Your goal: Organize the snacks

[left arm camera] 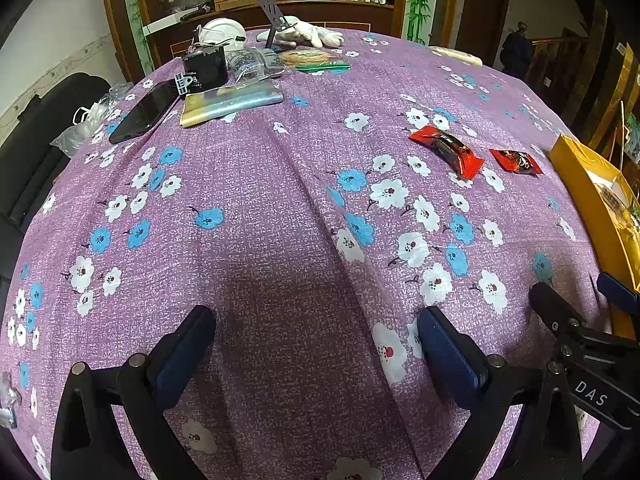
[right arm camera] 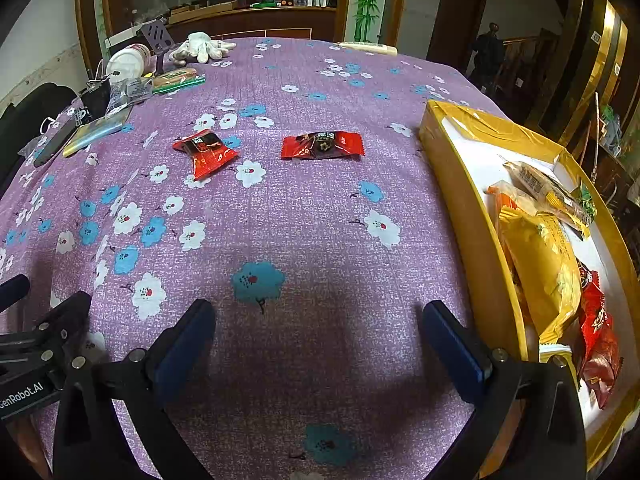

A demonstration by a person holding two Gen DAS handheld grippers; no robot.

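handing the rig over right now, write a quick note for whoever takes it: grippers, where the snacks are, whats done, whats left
Left gripper: open, empty, low over the tablecloth.
Right gripper: open, empty, beside the yellow box.
Done: several snacks lie in the box, among them a yellow packet and a red packet.
Left: two red snack packets out on the cloth, the nearer one to the box and the farther one. Both lie apart, untouched.

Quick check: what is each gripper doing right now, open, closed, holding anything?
Left gripper: open, holding nothing, above the purple tablecloth.
Right gripper: open, holding nothing, beside the yellow box.
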